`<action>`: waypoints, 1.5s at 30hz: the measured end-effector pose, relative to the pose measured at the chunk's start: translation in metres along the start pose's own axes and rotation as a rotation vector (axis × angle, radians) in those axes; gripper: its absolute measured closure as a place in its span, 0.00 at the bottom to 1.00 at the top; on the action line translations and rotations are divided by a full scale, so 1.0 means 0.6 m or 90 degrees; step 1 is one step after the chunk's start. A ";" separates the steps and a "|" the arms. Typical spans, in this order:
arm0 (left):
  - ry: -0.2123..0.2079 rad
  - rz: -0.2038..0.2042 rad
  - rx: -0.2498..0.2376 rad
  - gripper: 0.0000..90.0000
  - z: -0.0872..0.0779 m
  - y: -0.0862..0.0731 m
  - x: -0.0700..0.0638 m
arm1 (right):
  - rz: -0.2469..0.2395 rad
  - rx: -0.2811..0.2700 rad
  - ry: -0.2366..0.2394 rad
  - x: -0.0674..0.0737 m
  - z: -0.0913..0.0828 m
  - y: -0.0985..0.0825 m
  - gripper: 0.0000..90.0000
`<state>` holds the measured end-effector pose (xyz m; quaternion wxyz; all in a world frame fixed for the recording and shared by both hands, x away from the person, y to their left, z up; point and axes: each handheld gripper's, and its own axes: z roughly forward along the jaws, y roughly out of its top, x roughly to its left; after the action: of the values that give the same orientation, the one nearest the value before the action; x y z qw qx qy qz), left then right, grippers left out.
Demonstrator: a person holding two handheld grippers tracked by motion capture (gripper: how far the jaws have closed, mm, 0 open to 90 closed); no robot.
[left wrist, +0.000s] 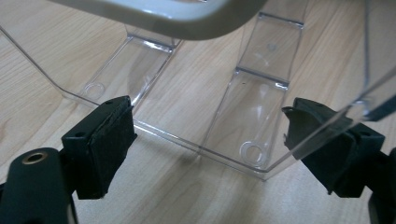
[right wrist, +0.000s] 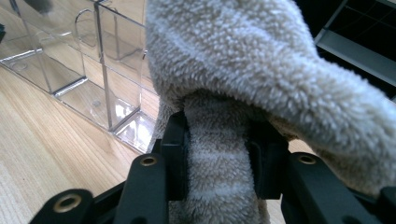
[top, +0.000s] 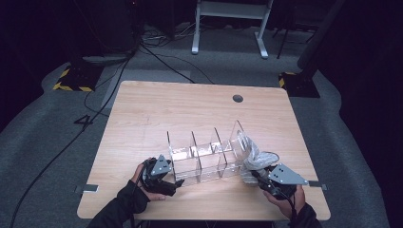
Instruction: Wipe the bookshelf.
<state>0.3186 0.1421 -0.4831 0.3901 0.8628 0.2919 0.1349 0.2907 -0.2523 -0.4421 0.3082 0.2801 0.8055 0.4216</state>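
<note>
Seen from above: a wooden table (top: 157,109) bearing a clear organiser (top: 204,159) with several open-topped compartments, near the front edge. At the organiser's left end, the left gripper (top: 172,183), jaws spread wide around the near corner wall, pads apart from the plastic, gripping nothing. At its right end, the right gripper (top: 255,175), jaws clamped on a fuzzy beige sock (top: 256,159), raised beside the rightmost compartment. Step in hand, by judgement: steadying the organiser and loading the sock. Next move likely needs lifting the sock over the right wall, lowering it into a compartment, then releasing.
</note>
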 end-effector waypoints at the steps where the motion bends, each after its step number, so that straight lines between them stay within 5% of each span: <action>1: 0.001 -0.001 0.001 0.18 0.001 0.000 0.000 | -0.006 0.004 -0.003 0.004 0.001 0.003 0.72; 10: 0.013 -0.028 0.000 0.24 0.010 0.001 0.005 | -0.033 0.011 -0.010 0.022 -0.012 0.015 0.77; 15: 0.034 -0.061 0.012 0.31 0.023 -0.002 0.003 | -0.061 -0.012 0.030 0.044 -0.017 0.027 0.77; 19: 0.030 -0.077 0.017 0.34 0.029 -0.005 0.002 | -0.084 -0.022 0.058 0.070 0.004 0.040 0.77; 28: 0.030 -0.082 0.024 0.39 0.036 -0.010 0.005 | -0.183 -0.064 0.135 0.167 0.073 0.088 0.77; 34: 0.030 -0.101 0.020 0.44 0.038 -0.009 0.005 | -0.227 -0.078 0.141 0.211 0.111 0.098 0.77; 40: 0.031 -0.102 0.016 0.48 0.039 -0.009 0.006 | -0.227 -0.066 0.138 0.200 0.103 0.093 0.77; 45: 0.030 -0.102 0.018 0.48 0.039 -0.009 0.004 | -0.205 -0.040 0.108 0.163 0.077 0.070 0.77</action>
<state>0.3293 0.1328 -0.5024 0.3805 0.8386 0.3712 0.1195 0.2687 -0.1384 -0.4528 0.3111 0.1009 0.8496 0.4138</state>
